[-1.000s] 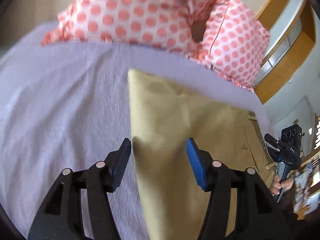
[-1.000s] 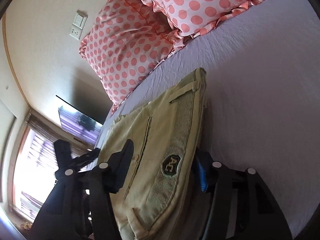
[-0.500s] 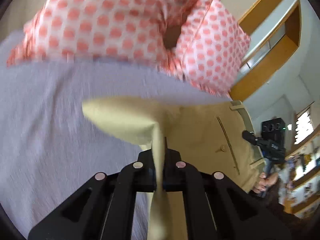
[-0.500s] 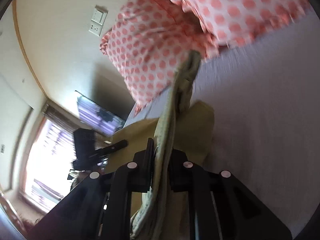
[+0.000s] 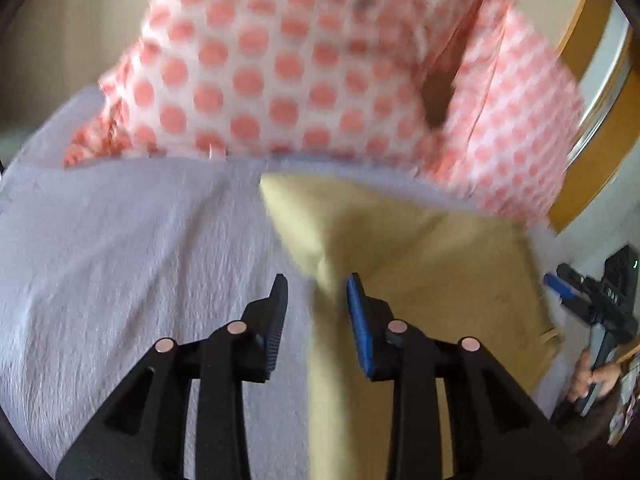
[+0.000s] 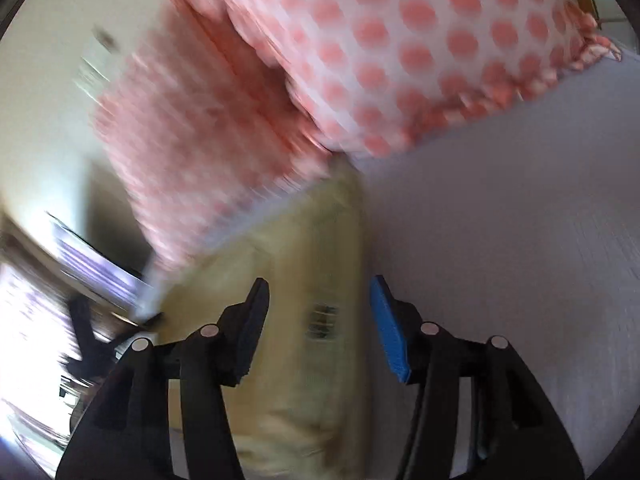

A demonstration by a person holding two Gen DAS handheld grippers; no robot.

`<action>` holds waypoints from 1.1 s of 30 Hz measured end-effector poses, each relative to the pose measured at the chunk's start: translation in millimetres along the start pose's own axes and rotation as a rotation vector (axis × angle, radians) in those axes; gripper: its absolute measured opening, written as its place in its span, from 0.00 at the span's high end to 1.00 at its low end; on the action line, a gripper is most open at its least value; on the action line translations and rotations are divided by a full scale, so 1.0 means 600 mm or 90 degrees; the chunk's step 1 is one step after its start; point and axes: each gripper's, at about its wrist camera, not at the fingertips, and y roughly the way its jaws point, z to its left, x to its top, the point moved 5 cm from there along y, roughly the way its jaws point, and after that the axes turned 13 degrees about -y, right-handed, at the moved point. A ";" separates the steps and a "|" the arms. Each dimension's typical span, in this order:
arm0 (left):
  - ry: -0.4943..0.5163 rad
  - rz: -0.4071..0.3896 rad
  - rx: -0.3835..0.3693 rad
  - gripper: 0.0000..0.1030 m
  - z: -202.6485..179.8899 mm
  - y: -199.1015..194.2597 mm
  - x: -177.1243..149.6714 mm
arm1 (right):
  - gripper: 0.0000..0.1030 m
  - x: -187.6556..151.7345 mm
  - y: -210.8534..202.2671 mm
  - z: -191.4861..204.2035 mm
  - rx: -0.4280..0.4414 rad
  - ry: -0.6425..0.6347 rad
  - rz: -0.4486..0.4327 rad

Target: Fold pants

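The tan pants point(image 5: 420, 272) lie folded on the lilac bed sheet point(image 5: 140, 260), close to the pillows. My left gripper point(image 5: 318, 308) is open, with a raised fold of the pants between its fingers but not clamped. My right gripper point(image 6: 320, 312) is open over the waistband end of the pants point(image 6: 320, 280), where a dark label patch point(image 6: 322, 318) shows between the fingers. Both views are motion blurred.
Two pink polka-dot pillows point(image 5: 280, 64) lie just behind the pants, also in the right wrist view point(image 6: 400, 40). The right gripper and the hand holding it show at the bed's right edge point(image 5: 600, 308). A wall and window are at the left point(image 6: 24, 300).
Both grippers were shut on the pants half a second ago and have opened, letting the fabric drop onto the bed. The pants now lie nearer the pillows than a second ago.
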 end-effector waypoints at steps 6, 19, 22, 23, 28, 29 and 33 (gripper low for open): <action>0.075 0.076 -0.051 0.57 -0.065 0.029 -0.085 | 0.26 -0.056 0.040 0.041 0.050 -0.023 0.081; 0.091 -0.017 0.146 0.02 -0.034 -0.098 -0.288 | 0.01 -0.224 -0.072 0.167 -0.234 -0.183 0.044; 0.096 -0.045 0.183 0.02 -0.028 -0.101 -0.315 | 0.01 -0.259 -0.043 0.175 -0.272 -0.201 0.066; 0.103 -0.053 0.207 0.02 -0.029 -0.100 -0.320 | 0.01 -0.264 -0.035 0.178 -0.287 -0.210 0.072; 0.092 -0.051 0.212 0.02 -0.025 -0.097 -0.321 | 0.01 -0.282 -0.006 0.184 -0.365 -0.259 0.090; 0.092 -0.053 0.212 0.02 -0.025 -0.098 -0.321 | 0.01 -0.284 -0.006 0.185 -0.365 -0.256 0.084; 0.095 -0.062 0.209 0.02 -0.028 -0.098 -0.323 | 0.01 -0.287 -0.009 0.185 -0.369 -0.257 0.068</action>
